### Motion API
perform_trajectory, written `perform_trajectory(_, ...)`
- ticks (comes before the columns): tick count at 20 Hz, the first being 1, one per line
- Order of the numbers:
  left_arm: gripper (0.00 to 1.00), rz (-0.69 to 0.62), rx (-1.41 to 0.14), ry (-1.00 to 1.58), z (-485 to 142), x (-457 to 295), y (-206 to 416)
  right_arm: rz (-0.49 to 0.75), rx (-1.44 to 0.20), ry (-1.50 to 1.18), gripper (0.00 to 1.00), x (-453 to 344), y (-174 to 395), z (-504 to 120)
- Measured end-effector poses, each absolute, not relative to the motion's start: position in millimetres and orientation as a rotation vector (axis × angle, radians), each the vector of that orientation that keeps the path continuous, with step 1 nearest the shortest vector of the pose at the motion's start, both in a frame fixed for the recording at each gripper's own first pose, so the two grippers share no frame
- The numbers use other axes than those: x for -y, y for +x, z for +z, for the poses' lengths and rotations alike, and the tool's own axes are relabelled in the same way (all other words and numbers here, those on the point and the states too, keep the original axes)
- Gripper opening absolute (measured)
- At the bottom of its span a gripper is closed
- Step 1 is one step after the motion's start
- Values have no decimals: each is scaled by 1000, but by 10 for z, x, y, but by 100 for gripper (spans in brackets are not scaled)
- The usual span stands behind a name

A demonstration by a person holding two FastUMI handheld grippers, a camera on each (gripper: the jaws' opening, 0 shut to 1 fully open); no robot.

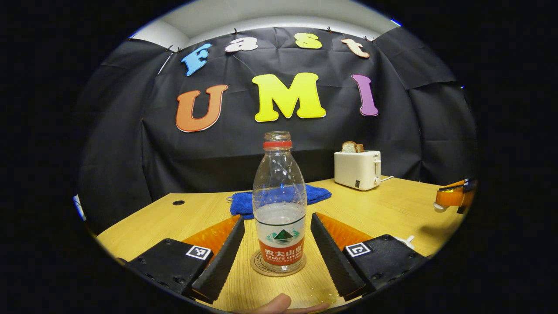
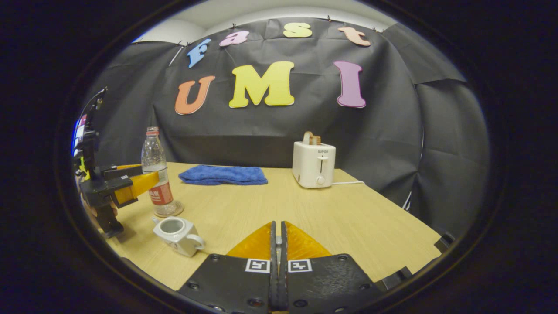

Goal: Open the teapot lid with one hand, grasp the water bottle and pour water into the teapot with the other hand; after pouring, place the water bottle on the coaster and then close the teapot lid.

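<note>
In the left gripper view, the left tongs [image 1: 279,257] stand spread at the bottom centre, their fingers on either side of the uncapped water bottle [image 1: 279,205] without touching it. The bottle stands upright on a round coaster [image 1: 257,266] on the wooden surface [image 1: 383,209].

In the right gripper view, the right tongs [image 2: 277,244] are pressed together with nothing visible between them at bottom centre. The lidless teapot [image 2: 178,235] sits at lower left, near the bottle [image 2: 157,174] and the left tongs [image 2: 150,179].
</note>
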State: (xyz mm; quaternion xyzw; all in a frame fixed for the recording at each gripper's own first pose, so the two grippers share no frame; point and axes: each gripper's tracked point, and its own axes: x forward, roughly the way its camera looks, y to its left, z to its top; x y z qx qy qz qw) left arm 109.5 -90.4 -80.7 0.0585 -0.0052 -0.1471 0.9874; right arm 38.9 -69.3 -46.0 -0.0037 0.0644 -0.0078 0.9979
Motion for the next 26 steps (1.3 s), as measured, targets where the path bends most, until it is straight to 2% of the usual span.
perform_trajectory(3, 95, -203, -3, 154, -773, 709, 978, 7, -117, -12, 0, 582, 393, -420)
perform_trajectory(7, 96, -155, 8, 227, -634, 699, 695, 60, -109, -35, 0, 382, 430, -334)
perform_trajectory(13, 96, -107, -21, 200, -405, 615, 321, 257, -73, -13, 0, -208, 432, -138)
perform_trajectory(18, 96, -93, -39, 150, -220, 469, 11, 354, -95, 29, 1, -574, 440, -140)
perform_trajectory(26, 96, -97, -13, 96, 113, 243, -319, 373, -137, 64, 1, -826, 551, -245)
